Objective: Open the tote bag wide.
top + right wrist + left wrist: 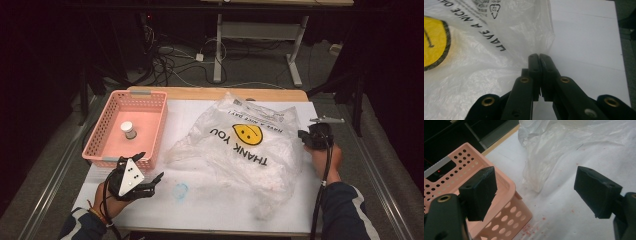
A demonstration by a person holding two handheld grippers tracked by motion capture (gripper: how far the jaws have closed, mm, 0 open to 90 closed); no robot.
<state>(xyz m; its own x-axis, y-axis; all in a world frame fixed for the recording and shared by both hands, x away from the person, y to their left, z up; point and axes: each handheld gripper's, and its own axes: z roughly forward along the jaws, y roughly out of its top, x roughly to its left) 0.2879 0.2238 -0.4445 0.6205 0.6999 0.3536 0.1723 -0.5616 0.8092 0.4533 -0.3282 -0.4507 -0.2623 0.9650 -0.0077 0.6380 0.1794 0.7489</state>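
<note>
high view: a clear plastic bag [240,150] printed with a yellow smiley and "thank you" lies crumpled across the white table [210,205], its near-left edge just beside a pink perforated basket [107,127] that holds a small white-capped jar [128,129]. the left gripper [150,172] sits at the basket's near corner with its jaws spread and nothing between them. the right gripper [303,135] meets the bag's right edge, close to the table's right side.

left gripper view: the two black pads stand wide apart, one over the basket's corner, the other over bare table. the bag's crumpled edge lies ahead, not touched. reddish specks dot the table near the basket. there is open room between basket and bag to reach in.

right gripper view: the jaws are pressed together on a thin fold at the bag's edge, beside the "have a nice day" print.

the pinch looks slight; a quick pull could let the film slip out, or stretch and tear it. dragging the bag leftward could nudge the basket. the right hand works close to the table's edge, with more free surface on the near side.
</note>
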